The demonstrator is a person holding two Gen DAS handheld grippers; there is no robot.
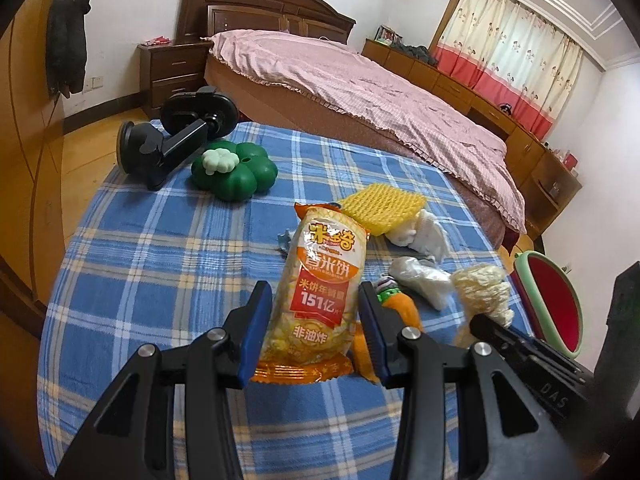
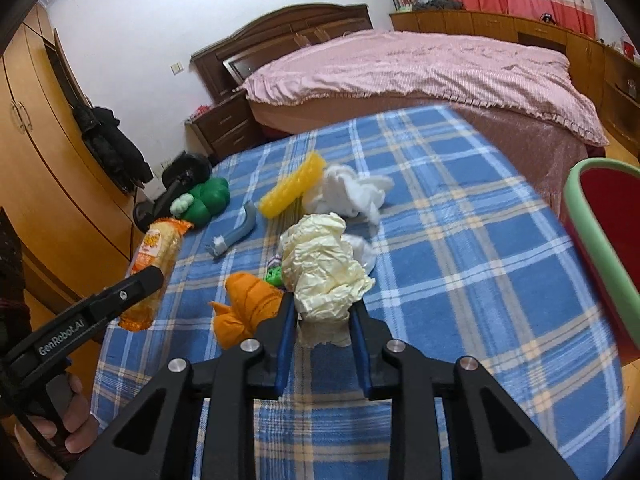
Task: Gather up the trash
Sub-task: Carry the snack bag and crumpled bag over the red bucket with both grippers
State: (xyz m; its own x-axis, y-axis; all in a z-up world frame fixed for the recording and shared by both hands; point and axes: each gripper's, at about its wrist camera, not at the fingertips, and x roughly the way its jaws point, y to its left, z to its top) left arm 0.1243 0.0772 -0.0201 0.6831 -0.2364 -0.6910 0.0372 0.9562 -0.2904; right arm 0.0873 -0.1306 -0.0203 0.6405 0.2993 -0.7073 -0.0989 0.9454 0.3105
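My left gripper (image 1: 315,300) is shut on an orange rice-cracker packet (image 1: 320,292) and holds it above the blue plaid table (image 1: 160,248); the packet also shows in the right wrist view (image 2: 154,264). My right gripper (image 2: 323,312) is shut on a crumpled cream paper wad (image 2: 322,268), also visible in the left wrist view (image 1: 482,288). A yellow foam net (image 1: 382,206), white tissue (image 1: 424,232) and a clear plastic wad (image 1: 420,278) lie on the table. A red bin with a green rim (image 2: 600,240) stands at the table's right edge.
An orange carrot plush (image 2: 248,304), a green clover-shaped toy (image 1: 234,170), a black phone holder (image 1: 176,136) and a grey-blue plastic piece (image 2: 236,234) lie on the table. A bed with a pink cover (image 1: 360,92) stands behind. Wooden wardrobes are on the left.
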